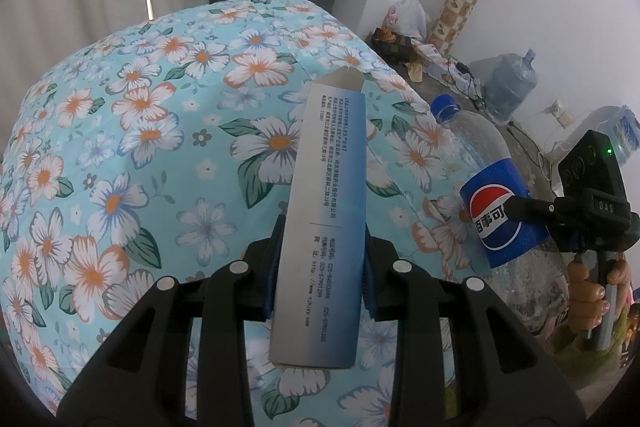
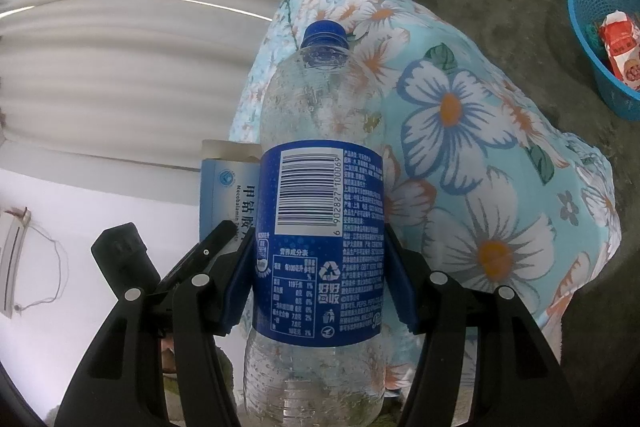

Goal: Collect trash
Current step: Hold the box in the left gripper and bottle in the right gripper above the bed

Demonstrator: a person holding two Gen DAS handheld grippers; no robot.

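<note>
Gripping a flattened box [image 1: 324, 219], the left gripper [image 1: 322, 267] clamps it by both long edges above the floral quilt [image 1: 140, 147]; its open flap end points away. At right in that view the right gripper pinches a bottle [image 1: 496, 203] at the label. Right wrist view: the right gripper [image 2: 320, 279] is closed on the bottle [image 2: 320, 187], cap pointing away, box [image 2: 228, 195] just behind it, a blue basket [image 2: 592, 39] on the floor well apart
</note>
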